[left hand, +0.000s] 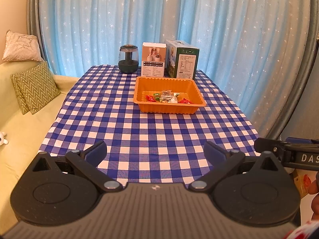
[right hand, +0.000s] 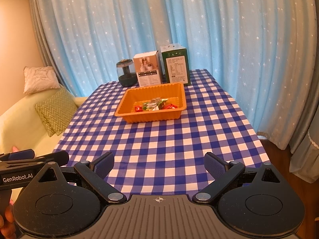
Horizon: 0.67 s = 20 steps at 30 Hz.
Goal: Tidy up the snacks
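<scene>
seemingly done or nearly so: the wrapped snacks (left hand: 167, 98) all lie in the orange tray (left hand: 140, 91) on the far half of the checked counter (left hand: 139, 135), before two boxes (left hand: 153, 61). left gripper (left hand: 155, 153) and right gripper (right hand: 159, 164) hang wide, holding nothing, near the front edge; next would be checking for strays.

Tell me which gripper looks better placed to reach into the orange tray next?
Neither clearly: the left gripper and right gripper are both open, empty and well short of the orange tray.

Open checked tablecloth (left hand: 151, 127) up to orange tray (left hand: 169, 107), boxes (left hand: 153, 59) behind
</scene>
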### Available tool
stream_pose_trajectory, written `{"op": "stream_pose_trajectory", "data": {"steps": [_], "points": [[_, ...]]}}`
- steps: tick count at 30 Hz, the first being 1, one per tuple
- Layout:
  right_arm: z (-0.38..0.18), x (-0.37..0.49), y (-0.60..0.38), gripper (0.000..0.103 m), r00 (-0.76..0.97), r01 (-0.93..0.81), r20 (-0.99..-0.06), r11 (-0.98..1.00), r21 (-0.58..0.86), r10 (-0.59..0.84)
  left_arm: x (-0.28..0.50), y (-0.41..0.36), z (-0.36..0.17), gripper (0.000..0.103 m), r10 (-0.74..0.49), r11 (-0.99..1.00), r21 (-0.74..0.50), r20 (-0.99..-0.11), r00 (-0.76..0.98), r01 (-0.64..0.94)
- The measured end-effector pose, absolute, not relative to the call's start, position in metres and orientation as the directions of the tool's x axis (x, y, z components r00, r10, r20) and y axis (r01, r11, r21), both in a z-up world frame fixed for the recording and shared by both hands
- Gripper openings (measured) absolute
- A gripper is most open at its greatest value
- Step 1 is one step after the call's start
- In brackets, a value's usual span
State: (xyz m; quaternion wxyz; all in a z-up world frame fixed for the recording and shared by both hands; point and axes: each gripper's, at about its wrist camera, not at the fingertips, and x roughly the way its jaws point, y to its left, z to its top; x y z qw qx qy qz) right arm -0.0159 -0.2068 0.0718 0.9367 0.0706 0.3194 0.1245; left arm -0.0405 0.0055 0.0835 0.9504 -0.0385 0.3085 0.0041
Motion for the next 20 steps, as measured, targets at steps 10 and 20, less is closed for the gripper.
{"op": "stream_pose_trajectory", "data": {"steps": [10, 20], "points": [[0.0694, -0.0163, -0.2076, 0.096, 0.764, -0.184, -0.583, 0.959, 0.214, 0.277, -0.0408, 0.0045, 0.0821, 0.103, -0.016, 0.997, -0.07, -0.588, 0.809, -0.032], [0.0657, -0.0164, -0.2083, 0.096, 0.762, -0.183, -0.585, 0.959, 0.216, 0.277, -0.04, 0.0034, 0.0785, 0.103, -0.012, 0.997, -0.072, -0.585, 0.811, -0.037]]}}
